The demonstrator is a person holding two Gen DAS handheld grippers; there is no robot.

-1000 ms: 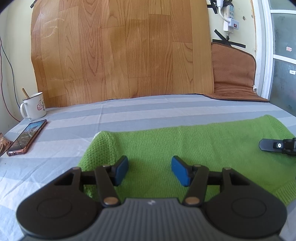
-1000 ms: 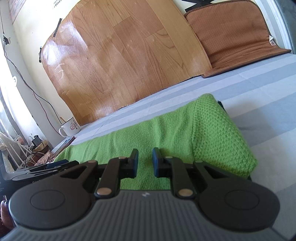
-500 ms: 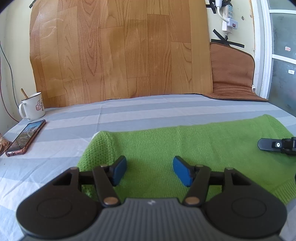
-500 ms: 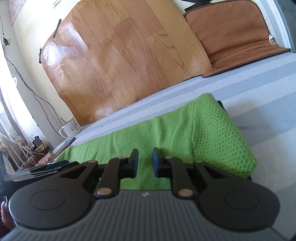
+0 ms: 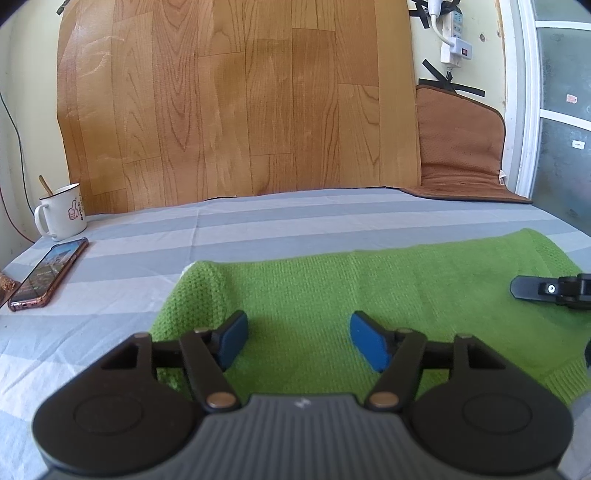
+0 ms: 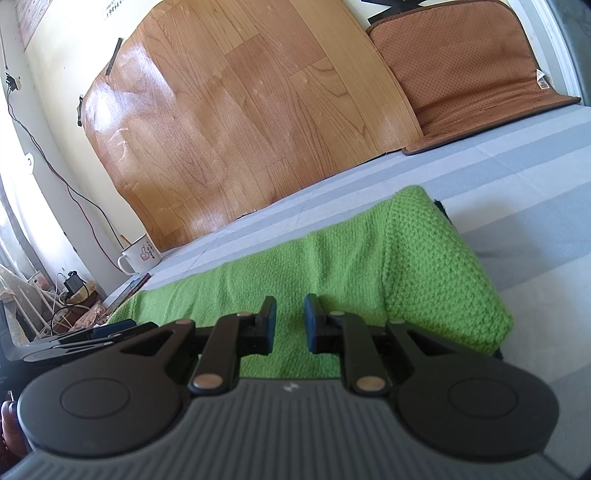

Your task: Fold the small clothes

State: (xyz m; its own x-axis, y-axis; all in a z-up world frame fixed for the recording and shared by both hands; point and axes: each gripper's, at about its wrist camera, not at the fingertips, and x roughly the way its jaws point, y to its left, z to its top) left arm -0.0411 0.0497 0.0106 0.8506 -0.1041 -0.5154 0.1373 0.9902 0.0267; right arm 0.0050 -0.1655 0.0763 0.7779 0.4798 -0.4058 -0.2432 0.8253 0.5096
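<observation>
A green knitted garment (image 5: 369,295) lies folded lengthwise on the grey striped cloth. My left gripper (image 5: 297,338) is open and empty, low over its near left part. In the right wrist view the garment (image 6: 332,266) runs from left to a thick folded end at the right. My right gripper (image 6: 290,323) hangs over its near edge with the jaws a small gap apart, nothing between them. The right gripper's finger (image 5: 550,290) shows at the right edge of the left wrist view, and the left gripper (image 6: 92,336) shows at the left of the right wrist view.
A white mug (image 5: 61,212) with a spoon and a phone (image 5: 48,273) sit at the far left of the table. A wood-pattern sheet (image 5: 236,103) and a brown mat (image 5: 461,147) lean on the back wall. A power strip (image 5: 452,33) hangs there.
The left gripper has opened a little wider and drawn slightly back and up. The right gripper and the garment have not visibly moved.
</observation>
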